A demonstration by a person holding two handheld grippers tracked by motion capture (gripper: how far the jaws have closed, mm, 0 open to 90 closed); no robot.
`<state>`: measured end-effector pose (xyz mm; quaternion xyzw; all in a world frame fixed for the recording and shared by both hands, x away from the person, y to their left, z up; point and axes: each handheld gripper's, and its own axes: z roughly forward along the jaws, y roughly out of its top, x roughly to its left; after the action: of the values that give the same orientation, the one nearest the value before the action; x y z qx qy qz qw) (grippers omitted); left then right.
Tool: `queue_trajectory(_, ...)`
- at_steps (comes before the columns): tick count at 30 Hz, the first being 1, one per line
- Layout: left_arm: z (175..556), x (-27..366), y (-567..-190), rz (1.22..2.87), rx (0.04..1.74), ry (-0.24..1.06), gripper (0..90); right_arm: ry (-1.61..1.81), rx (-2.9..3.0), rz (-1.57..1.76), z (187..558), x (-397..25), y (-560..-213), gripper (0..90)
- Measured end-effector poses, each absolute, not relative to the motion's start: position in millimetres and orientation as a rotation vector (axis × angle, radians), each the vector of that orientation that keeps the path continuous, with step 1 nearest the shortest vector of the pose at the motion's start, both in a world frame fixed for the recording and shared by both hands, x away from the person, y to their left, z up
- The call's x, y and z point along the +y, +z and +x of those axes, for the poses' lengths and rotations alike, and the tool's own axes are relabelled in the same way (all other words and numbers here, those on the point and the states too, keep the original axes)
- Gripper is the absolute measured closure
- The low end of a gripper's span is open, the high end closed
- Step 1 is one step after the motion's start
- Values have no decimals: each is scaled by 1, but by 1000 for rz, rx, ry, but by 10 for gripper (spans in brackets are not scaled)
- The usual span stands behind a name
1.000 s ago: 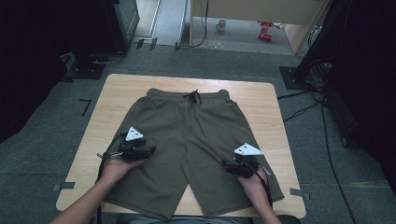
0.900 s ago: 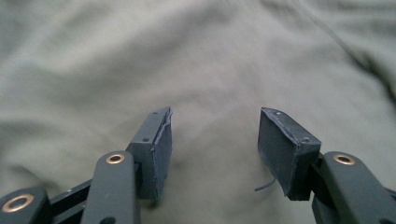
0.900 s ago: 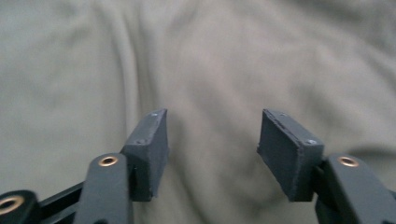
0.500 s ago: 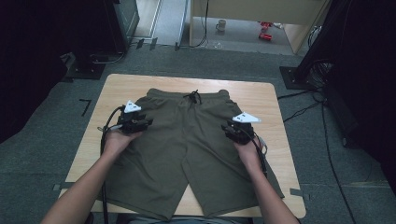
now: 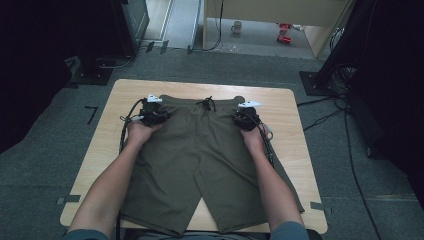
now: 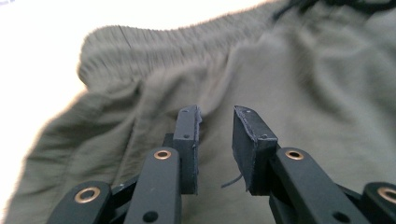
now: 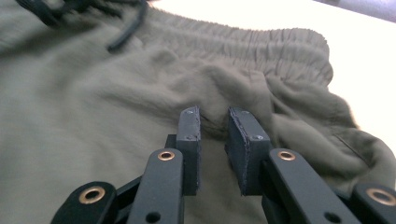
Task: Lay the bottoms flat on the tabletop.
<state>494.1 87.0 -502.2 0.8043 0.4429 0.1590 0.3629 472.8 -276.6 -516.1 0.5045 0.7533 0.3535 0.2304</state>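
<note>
High view: olive shorts (image 5: 200, 160) lie flat on the counter (image 5: 295, 150); left gripper (image 5: 151, 113) and right gripper (image 5: 245, 116) sit near the waistband's two ends.

Left gripper view: jaws parted, gripping nothing, below the waistband (image 6: 187, 39).

Right gripper view: jaws likewise parted, empty, below the waistband.

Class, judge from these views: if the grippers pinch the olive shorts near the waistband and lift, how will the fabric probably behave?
The shorts will probably sag limply: the cloth already wrinkles ahead of the left gripper. They look thin and flat on the table, so likely light. The gathered waistband seems thicker, perhaps a firmer hold for the right gripper.
</note>
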Motion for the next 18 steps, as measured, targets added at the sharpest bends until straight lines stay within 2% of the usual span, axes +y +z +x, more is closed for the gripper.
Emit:
queue_trajectory(5,501,80,-510,2055,1157,396,723,977,2022,1443,483,-287,-521,752)
queue_trajectory(13,520,66,-510,2052,1178,402,722,951,2002,1453,500,-298,-521,640)
queue_trajectory(18,518,67,-504,2081,1122,410,648,983,2023,1482,499,-300,-519,590)
